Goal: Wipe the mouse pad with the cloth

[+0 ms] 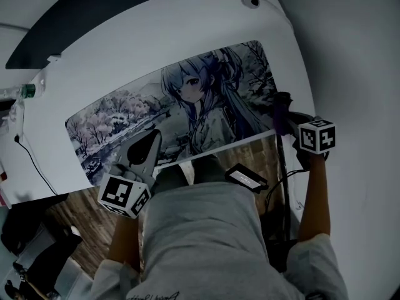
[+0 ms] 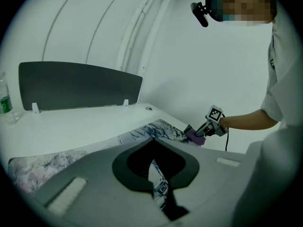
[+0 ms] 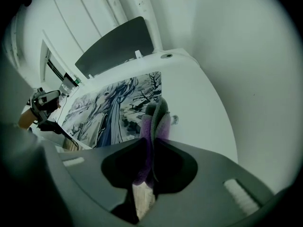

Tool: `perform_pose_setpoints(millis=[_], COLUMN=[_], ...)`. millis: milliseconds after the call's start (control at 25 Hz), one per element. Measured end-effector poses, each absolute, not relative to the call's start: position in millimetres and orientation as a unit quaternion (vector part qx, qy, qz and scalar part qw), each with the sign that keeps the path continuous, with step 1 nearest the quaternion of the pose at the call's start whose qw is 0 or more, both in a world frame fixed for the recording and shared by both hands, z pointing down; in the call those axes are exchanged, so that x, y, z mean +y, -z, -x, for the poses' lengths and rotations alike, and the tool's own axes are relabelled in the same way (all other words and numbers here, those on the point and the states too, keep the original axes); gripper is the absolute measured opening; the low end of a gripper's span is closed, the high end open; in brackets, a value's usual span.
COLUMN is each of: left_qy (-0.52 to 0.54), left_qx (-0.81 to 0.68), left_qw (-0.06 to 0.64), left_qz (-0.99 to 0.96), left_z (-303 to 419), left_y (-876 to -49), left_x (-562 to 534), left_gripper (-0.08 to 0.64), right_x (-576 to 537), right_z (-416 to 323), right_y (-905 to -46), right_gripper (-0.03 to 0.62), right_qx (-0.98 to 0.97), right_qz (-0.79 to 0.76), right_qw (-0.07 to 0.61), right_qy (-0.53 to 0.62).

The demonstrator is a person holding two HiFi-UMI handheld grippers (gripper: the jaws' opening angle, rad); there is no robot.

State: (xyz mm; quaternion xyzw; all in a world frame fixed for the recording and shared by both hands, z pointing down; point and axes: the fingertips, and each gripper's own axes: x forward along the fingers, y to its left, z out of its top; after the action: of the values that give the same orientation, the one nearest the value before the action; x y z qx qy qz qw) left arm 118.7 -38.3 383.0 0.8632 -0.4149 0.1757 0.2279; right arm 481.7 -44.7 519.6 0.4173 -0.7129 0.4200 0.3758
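A long mouse pad [image 1: 187, 105] printed with an anime figure lies on the white desk [image 1: 156, 49]. My left gripper [image 1: 147, 144] rests over the pad's near edge, left of the middle, with its jaws shut and nothing between them; the pad's print [image 2: 158, 183] shows beneath them. My right gripper [image 1: 281, 120] is at the pad's near right corner, shut on a folded purple cloth [image 1: 279, 114]. The cloth [image 3: 155, 122] sticks out past the jaws and touches the pad [image 3: 109, 108] near its right end. The left gripper view shows the cloth [image 2: 195, 137] against that corner.
A dark panel [image 1: 94, 17] stands along the desk's far edge. A water bottle [image 1: 22, 92] sits at the far left, with a thin cable [image 1: 31, 161] hanging off the left side. A round grommet [image 1: 252, 1] lies at the far right. A black device [image 1: 245, 177] hangs at my waist.
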Motion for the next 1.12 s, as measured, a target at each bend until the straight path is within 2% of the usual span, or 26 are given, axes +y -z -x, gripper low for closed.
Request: perform_pose_setpoints(millis=[400, 1120], left_qy=[-0.164, -0.154], left_qx=[-0.426, -0.438], left_qw=[0.234, 0.234], left_qz=[-0.859, -0.854], left_z=[-79, 33], left_y=[-384, -373], left_x=[-19, 5], left_gripper=[0.02, 0.018], right_x=[-35, -11], right_z=[-432, -290], right_y=[-522, -519], right_gripper=[0.066, 0.066], right_qx=[-0.715, -0.721], right_qz=[-0.404, -0.375], right_qw=[0.38, 0.386], right_qy=[-0.426, -0.437])
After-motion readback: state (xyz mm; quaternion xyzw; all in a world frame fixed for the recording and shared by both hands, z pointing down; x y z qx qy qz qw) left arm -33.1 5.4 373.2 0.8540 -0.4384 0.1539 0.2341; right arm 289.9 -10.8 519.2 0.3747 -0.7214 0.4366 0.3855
